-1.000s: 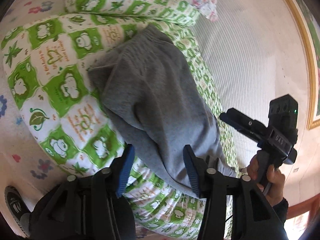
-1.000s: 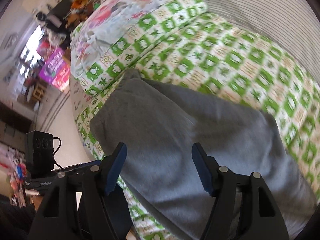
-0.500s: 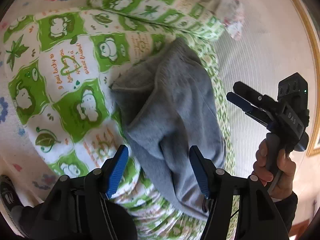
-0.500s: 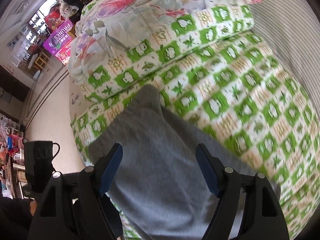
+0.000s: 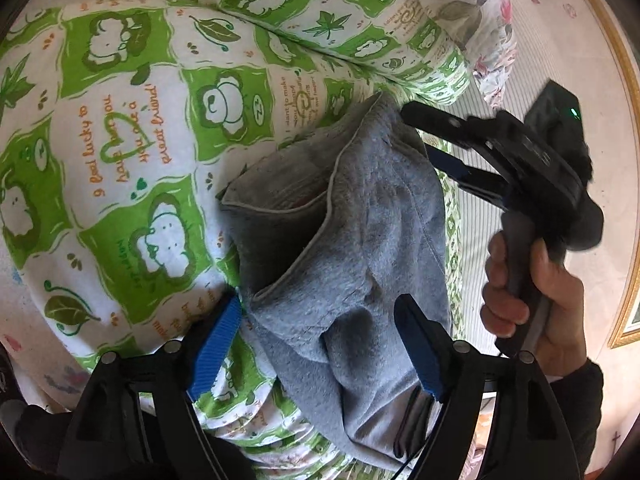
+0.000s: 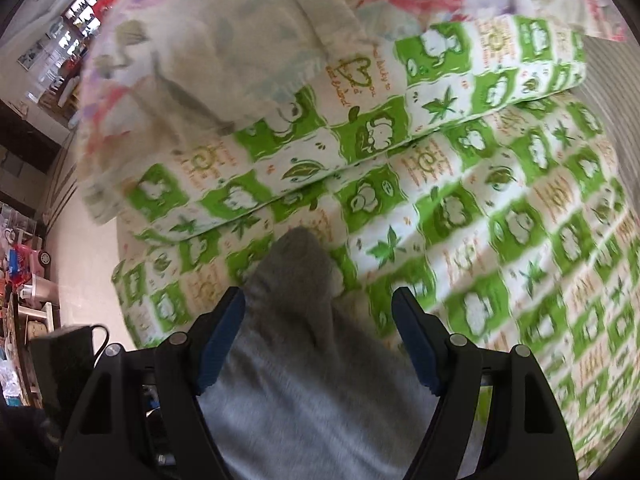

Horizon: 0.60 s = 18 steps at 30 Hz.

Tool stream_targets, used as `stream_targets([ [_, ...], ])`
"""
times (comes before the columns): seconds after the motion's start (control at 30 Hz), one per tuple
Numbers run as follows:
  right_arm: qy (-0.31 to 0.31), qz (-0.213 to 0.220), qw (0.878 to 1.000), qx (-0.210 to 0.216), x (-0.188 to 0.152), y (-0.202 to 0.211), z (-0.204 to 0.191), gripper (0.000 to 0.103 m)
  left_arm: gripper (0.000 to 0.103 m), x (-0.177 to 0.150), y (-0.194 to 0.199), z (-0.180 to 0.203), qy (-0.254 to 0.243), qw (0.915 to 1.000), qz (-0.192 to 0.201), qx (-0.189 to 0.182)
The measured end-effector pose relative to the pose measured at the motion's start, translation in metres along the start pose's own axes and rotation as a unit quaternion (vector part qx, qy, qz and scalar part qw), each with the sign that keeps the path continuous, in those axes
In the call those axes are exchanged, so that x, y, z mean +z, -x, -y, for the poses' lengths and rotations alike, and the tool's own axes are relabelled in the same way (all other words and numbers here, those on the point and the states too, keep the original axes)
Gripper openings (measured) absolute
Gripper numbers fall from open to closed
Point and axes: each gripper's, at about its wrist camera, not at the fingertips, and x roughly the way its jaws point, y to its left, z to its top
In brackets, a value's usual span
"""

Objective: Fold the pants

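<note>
Grey sweatpants (image 5: 360, 240) lie bunched and partly folded on a green-and-white patterned quilt (image 5: 132, 128). One end gapes open towards the left. My left gripper (image 5: 320, 316) is open, its blue-padded fingers on either side of the near part of the pants. My right gripper (image 5: 420, 140) shows in the left wrist view, open, fingers over the far right edge of the pants. In the right wrist view the right gripper (image 6: 320, 312) is open around a grey corner of the pants (image 6: 296, 272).
A folded quilt layer (image 6: 400, 120) and a floral pillow (image 6: 224, 32) lie beyond the pants. A striped sheet (image 5: 532, 60) lies to the right. A framed picture (image 5: 630, 240) is on the wall. Cluttered shelves (image 6: 24, 280) stand across the floor.
Both grippers have moved forward along the pants towards their far end. The pants look more bunched, with one end now gaping. The right gripper has come in over the far corner.
</note>
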Motion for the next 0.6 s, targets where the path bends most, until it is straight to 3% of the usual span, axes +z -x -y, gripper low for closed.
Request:
stream_targets([
  [0.1,0.000,-0.001,1.000,-0.016,0.005,-0.014,0.000,0.076,0.078,0.000,-0.003,0.005,-0.012,0.9999,0.004,0.011],
  [0.13,-0.004,-0.003,1.000,-0.012,0.005,-0.017,0.001,0.068,0.077,-0.001,-0.005,0.006,-0.014,0.9998,0.006,0.014],
  [0.17,-0.009,-0.005,1.000,-0.003,0.004,-0.021,0.001,0.045,0.076,-0.001,-0.006,0.008,-0.017,0.9997,0.008,0.015],
  [0.23,-0.020,-0.006,1.000,0.020,-0.001,-0.025,0.002,0.026,0.056,-0.001,-0.008,0.012,-0.033,0.9992,0.013,0.019],
  [0.27,-0.018,-0.001,1.000,0.019,-0.002,-0.023,0.000,0.021,0.038,-0.001,-0.009,0.014,-0.041,0.9989,0.011,0.021],
  [0.3,-0.015,0.006,1.000,0.019,-0.003,-0.019,-0.001,0.019,0.030,0.000,-0.010,0.014,-0.045,0.9988,0.007,0.017],
  [0.4,-0.018,0.026,0.999,0.021,-0.008,-0.001,-0.003,0.014,0.022,-0.001,-0.008,0.015,-0.047,0.9988,0.007,0.004],
  [0.6,-0.034,0.067,0.996,0.039,-0.028,0.055,0.005,0.013,0.020,-0.014,0.012,0.053,-0.104,0.9942,0.029,-0.009],
])
